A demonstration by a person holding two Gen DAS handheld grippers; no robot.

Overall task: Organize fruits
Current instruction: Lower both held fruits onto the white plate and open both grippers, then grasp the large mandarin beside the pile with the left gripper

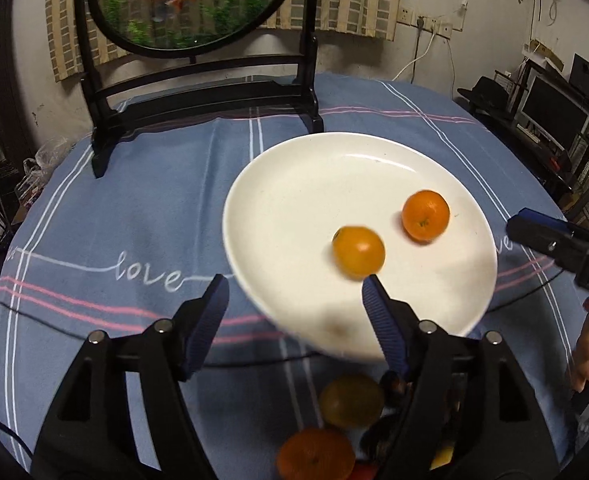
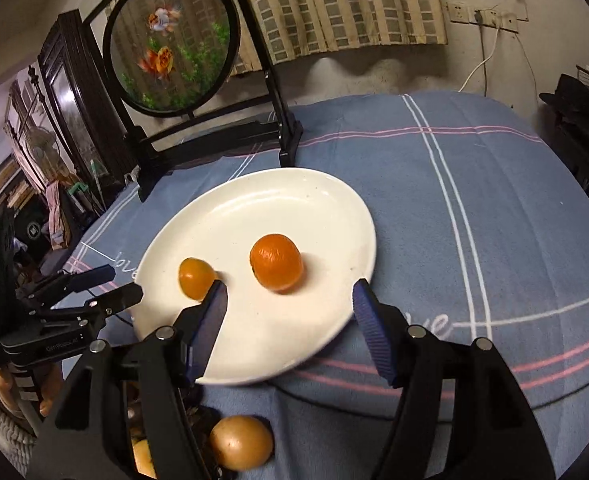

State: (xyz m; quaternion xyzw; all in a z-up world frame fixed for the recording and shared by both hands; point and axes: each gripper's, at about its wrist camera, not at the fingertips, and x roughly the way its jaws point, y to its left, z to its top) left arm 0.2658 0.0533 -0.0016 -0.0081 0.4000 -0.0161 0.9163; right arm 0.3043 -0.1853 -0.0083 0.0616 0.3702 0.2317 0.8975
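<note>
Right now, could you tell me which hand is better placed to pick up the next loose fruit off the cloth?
Probably right: the brownish fruit lies just below its open gripper.

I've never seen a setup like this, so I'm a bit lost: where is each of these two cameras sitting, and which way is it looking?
Left wrist: sits on the left gripper, facing forward and down over its open fingers at the white plate; the right gripper and fingers of a hand show at right.
Right wrist: sits on the right gripper, open, over the same plate; the left gripper shows at left.
Shared: plate, two oranges, blue tablecloth, goldfish screen.
</note>
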